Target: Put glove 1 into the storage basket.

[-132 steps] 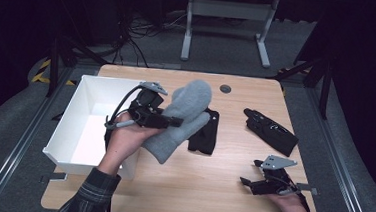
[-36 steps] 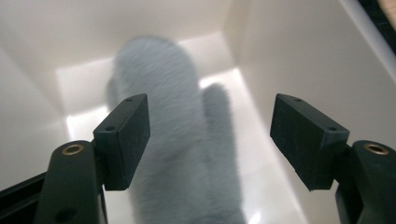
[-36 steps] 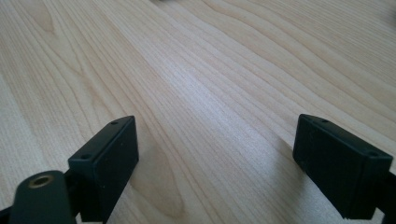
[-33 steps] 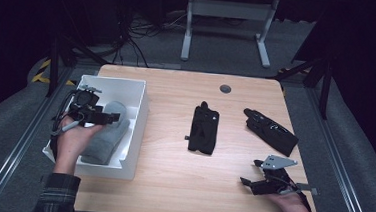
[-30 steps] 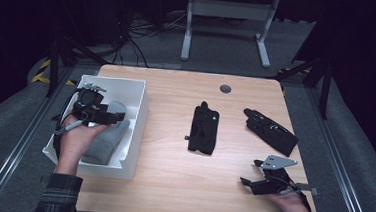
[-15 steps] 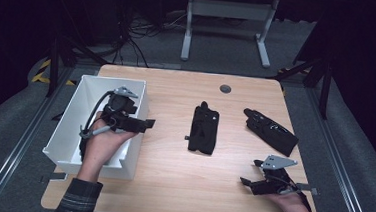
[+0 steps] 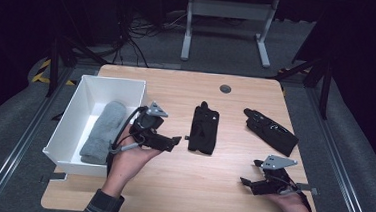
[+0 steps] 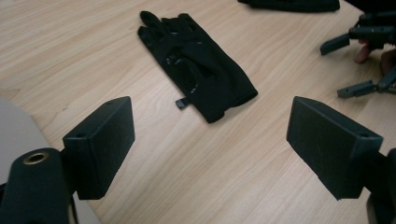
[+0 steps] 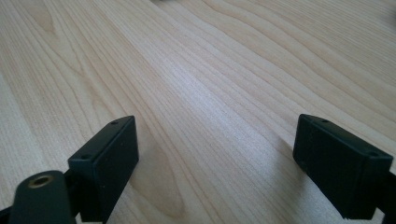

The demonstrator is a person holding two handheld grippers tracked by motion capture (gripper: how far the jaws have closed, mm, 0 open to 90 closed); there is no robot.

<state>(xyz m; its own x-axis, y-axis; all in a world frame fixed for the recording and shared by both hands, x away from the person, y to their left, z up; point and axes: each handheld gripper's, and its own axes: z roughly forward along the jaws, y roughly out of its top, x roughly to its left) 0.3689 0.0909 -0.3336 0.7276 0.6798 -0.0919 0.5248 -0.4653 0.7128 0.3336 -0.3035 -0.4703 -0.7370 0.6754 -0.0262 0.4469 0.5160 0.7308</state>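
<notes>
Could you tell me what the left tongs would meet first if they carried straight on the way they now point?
Most likely the nearer black glove. The left tongs stand open and empty, aimed across bare table at it, with nothing between. Their height above the wood is hard to judge, so they might pass over it.

Left tool (image 7: 173,142) (jaws just opening) and right tool (image 7: 249,173) gape.

Grey mitten (image 7: 103,130) in white box (image 7: 69,128), 2nd glove (image 7: 270,131) far right.
</notes>
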